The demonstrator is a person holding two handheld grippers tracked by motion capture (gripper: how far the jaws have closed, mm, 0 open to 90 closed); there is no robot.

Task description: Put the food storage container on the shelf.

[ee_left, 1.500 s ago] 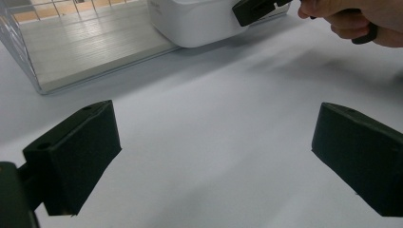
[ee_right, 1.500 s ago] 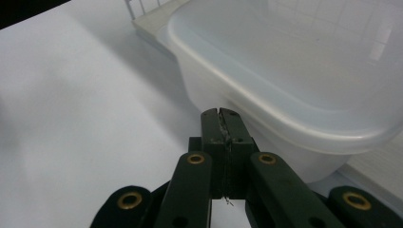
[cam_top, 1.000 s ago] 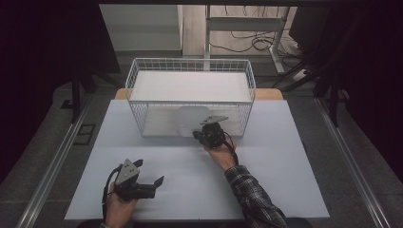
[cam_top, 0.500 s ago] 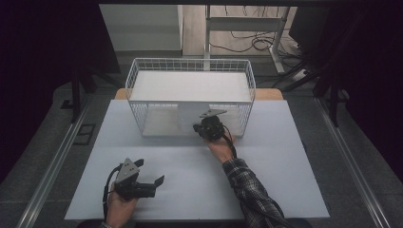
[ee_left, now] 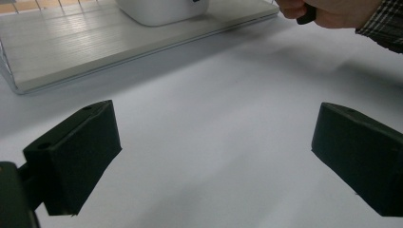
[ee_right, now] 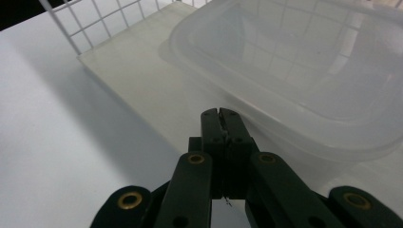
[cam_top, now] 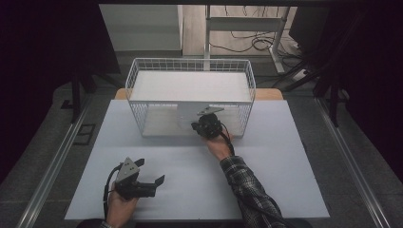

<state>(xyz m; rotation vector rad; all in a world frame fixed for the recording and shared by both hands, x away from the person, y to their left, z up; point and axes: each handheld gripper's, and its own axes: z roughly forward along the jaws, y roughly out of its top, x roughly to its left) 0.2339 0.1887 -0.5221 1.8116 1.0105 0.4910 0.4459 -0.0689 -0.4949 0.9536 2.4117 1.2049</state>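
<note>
Right gripper (cam_top: 202,124) now closer to the wire basket (cam_top: 190,66) at the desk's (cam_top: 285,156) far edge than a second ago, jaws pressed together, empty. Just ahead, clear plastic container (ee_right: 304,71), translucent, round-cornered, on the basket's pale board (ee_right: 138,71). Left gripper (cam_top: 154,183) unmoved near the front-left corner, jaws wide apart, empty.

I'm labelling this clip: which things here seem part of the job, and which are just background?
Likely in play:
- white wire basket
- translucent plastic container on the pale board inside it
- right tongs, shut, at the container's rim
- left tongs, open, above the white table

Background:
- cables on the floor
- metal desk legs
</note>
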